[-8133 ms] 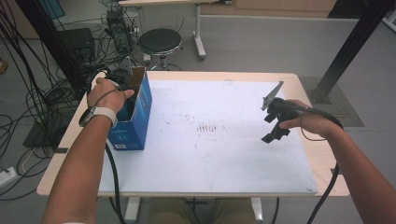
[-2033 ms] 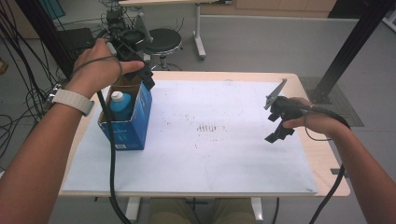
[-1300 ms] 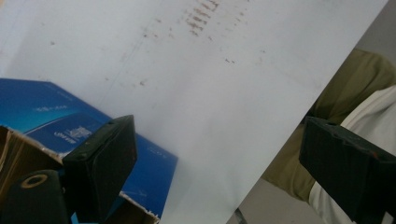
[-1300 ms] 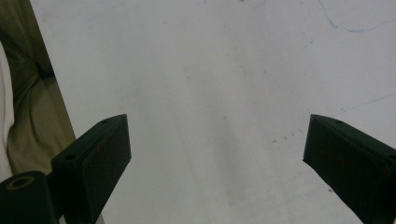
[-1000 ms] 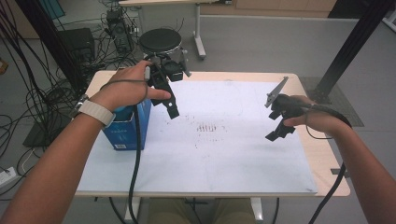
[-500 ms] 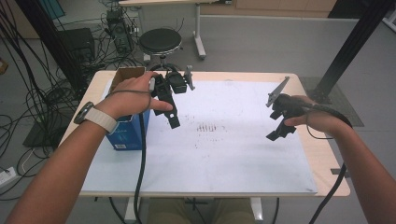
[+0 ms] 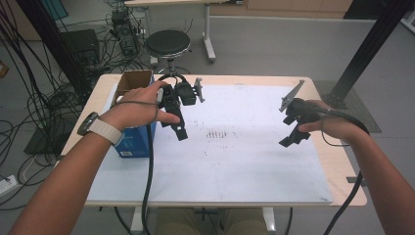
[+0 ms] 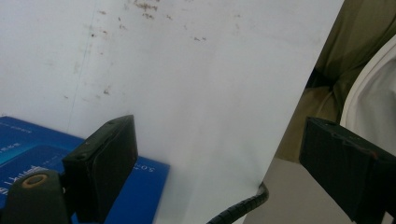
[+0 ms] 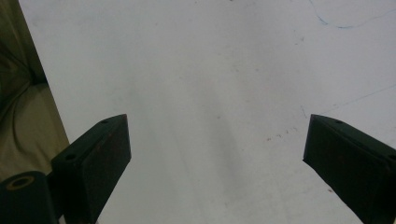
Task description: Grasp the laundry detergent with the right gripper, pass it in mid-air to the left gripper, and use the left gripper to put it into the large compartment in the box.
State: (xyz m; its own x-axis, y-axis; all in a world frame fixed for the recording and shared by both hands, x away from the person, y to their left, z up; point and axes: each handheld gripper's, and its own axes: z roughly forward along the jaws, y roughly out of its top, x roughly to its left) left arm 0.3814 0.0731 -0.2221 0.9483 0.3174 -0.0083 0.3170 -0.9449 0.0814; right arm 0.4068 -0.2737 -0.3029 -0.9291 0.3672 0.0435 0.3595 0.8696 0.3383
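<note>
Box (image 7: 134, 112), blue with an open cardboard top, stands at the left side of the white sheet (image 7: 235, 161) on the table (image 7: 342, 166). I cannot see what is inside it. The left gripper (image 7: 178, 129) hangs just beside the box, on its right, above the sheet; its jaws stand wide apart and nothing is between them. In the left gripper view a blue corner of the box lies behind the left jaw. The right gripper (image 7: 289, 139) is well apart, over the right side of the sheet, with jaws also wide apart and holding nothing.
</note>
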